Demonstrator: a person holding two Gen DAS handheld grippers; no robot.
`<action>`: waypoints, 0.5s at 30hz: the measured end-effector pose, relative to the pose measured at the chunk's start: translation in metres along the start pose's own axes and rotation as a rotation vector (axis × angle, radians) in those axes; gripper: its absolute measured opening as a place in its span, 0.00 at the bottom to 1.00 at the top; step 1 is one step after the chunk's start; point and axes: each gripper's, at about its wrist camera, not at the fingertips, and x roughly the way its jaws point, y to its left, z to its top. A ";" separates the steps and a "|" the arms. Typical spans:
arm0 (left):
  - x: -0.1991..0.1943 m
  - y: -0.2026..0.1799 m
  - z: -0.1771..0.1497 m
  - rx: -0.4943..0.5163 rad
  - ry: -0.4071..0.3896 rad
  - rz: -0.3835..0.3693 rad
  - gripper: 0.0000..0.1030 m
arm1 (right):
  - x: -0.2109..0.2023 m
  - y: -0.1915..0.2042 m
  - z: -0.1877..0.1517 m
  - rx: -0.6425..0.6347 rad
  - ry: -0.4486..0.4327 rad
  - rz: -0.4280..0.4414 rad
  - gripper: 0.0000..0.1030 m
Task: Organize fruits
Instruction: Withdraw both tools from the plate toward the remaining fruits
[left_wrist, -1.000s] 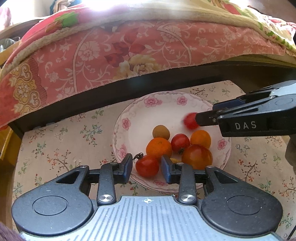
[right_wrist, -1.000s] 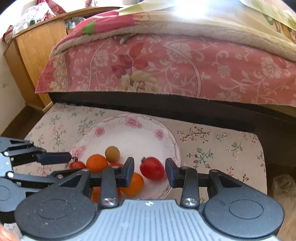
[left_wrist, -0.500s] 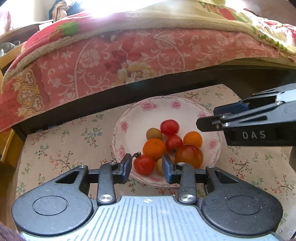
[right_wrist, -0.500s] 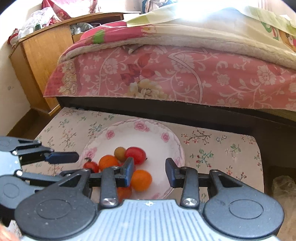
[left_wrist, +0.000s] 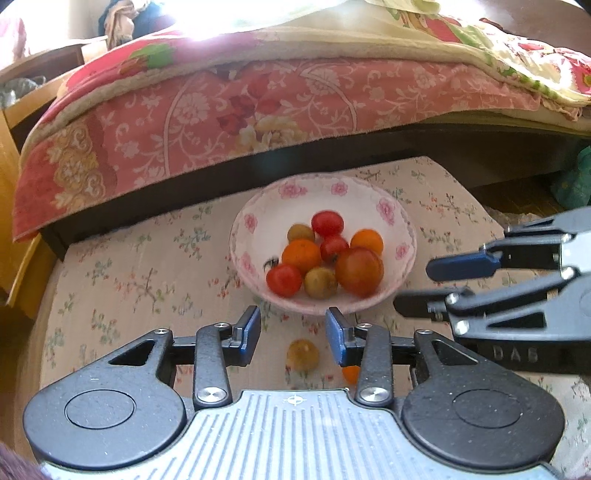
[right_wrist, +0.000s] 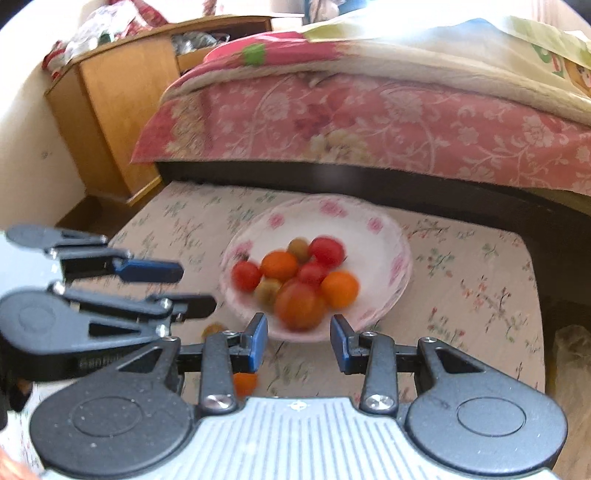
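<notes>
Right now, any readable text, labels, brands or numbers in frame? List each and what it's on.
"DAS": moulded on the side of the right gripper, seen from the left wrist; faint.
Raised lettering on the side of the left gripper, seen from the right wrist: too blurred to read.
Plate, cloth, blanket: floral patterns only, no text.
No numbers or signs visible.

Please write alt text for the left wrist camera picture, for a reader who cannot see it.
A floral plate holding eight small red, orange and greenish fruits sits on a flowered table cover beside a bed. The open, empty left gripper points at it, with two loose fruits below its fingers. The open right gripper enters from the right.
</notes>
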 end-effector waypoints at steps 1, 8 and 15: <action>-0.001 0.000 -0.003 0.000 0.008 -0.001 0.46 | 0.000 0.002 -0.004 -0.002 0.009 0.006 0.39; -0.009 0.005 -0.024 0.001 0.044 0.001 0.47 | 0.009 0.020 -0.021 -0.047 0.059 0.037 0.39; -0.008 0.013 -0.027 -0.007 0.059 -0.002 0.48 | 0.028 0.028 -0.025 -0.081 0.098 0.063 0.40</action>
